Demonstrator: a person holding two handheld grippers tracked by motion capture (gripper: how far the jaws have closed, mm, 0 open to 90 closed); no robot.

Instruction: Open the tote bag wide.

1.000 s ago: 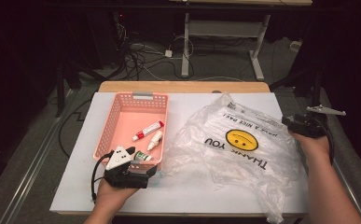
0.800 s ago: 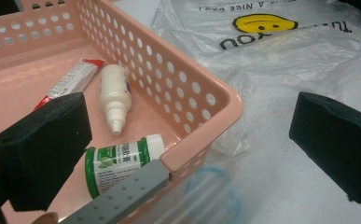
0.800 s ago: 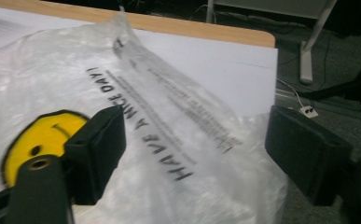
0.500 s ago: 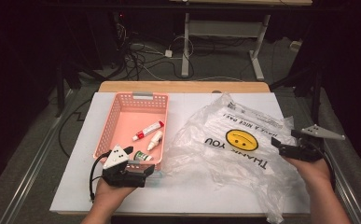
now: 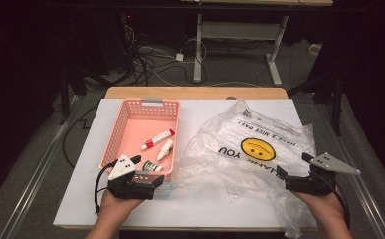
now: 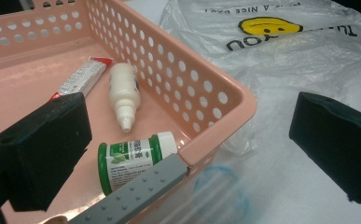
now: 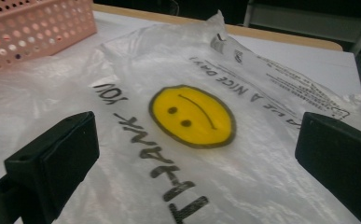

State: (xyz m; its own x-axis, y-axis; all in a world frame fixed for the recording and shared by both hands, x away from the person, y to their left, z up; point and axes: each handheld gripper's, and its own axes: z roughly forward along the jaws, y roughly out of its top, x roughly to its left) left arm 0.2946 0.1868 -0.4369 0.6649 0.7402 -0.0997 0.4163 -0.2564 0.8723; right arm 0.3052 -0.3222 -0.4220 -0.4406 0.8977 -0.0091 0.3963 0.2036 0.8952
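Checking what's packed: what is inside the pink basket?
The pink basket holds a red-capped tube, a white dropper bottle and a green-labelled bottle; nothing visibly hidden underneath.

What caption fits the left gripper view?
Open left gripper straddling the pink basket corner beside a green-labelled bottle.

White table point(image 5: 80, 199) bears pink basket point(image 5: 125, 119) and plastic bag point(image 5: 240, 164) (crumpled).

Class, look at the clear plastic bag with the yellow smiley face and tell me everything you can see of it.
The plastic bag is thin, clear and crinkled, printed with a yellow smiley, "THANK YOU" and "HAVE A NICE DAY" in black. It lies flat and spread on the white table, its print upside down in the high view. Its left edge reaches the pink basket. The right tongs stand open at its right edge, gripping nothing.
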